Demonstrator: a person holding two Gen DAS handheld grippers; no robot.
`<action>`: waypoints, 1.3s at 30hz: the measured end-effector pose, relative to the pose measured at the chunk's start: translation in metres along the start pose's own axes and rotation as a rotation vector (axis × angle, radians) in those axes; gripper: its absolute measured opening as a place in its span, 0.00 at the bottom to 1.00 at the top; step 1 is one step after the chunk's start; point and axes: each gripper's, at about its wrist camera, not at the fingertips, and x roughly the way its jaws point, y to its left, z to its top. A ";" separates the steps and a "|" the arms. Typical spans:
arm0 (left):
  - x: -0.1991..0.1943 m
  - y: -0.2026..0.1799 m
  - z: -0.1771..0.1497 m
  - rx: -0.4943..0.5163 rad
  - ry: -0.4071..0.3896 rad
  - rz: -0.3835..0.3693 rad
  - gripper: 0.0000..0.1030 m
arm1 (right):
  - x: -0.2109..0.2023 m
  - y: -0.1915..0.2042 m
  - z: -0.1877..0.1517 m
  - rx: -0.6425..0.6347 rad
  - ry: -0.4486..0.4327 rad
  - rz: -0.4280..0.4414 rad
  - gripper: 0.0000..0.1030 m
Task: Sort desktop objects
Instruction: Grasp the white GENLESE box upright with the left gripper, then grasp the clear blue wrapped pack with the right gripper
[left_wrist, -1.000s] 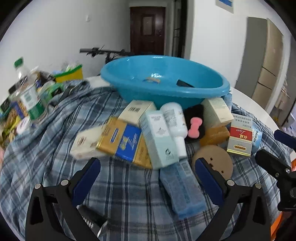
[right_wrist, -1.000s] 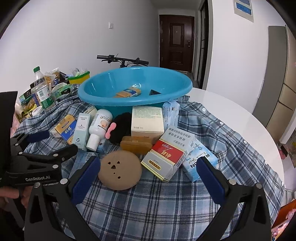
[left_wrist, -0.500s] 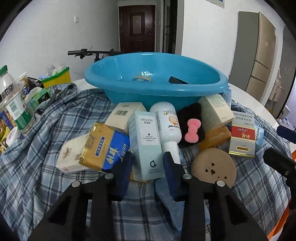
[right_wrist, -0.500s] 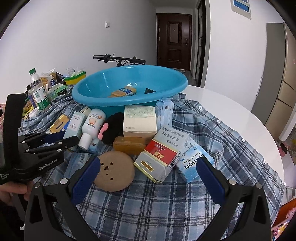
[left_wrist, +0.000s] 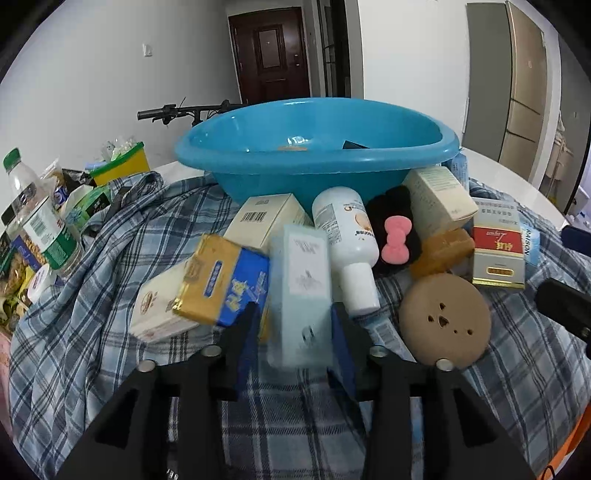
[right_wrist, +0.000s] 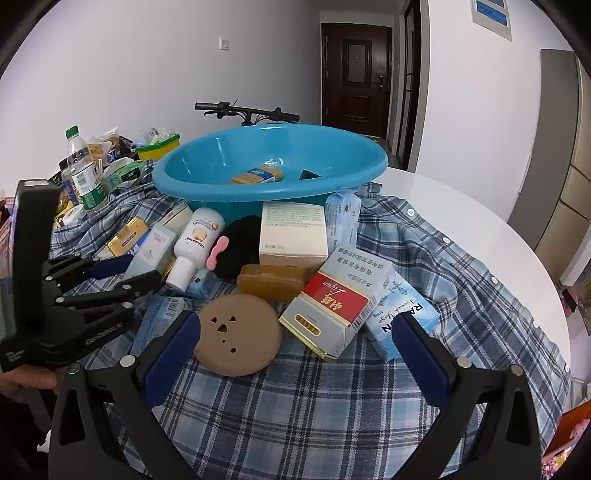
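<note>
Jaws of my left gripper (left_wrist: 295, 328) are opening around the pale blue box (left_wrist: 301, 291), which sits between them. Basin (left_wrist: 317, 162) waits at 12 o'clock. Right gripper (right_wrist: 295, 339) idles spread wide.

A bicycle handlebar (right_wrist: 246, 109) near a dark door (right_wrist: 355, 75).
</note>
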 end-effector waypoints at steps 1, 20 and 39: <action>0.002 -0.002 0.001 0.009 -0.005 0.011 0.62 | 0.000 -0.001 0.000 0.002 0.003 0.000 1.00; -0.045 0.027 -0.007 -0.087 -0.086 -0.035 0.33 | 0.032 0.054 -0.017 -0.075 0.149 0.207 0.99; -0.055 0.048 -0.023 -0.137 -0.079 -0.037 0.33 | 0.047 0.095 -0.020 -0.159 0.139 0.195 0.28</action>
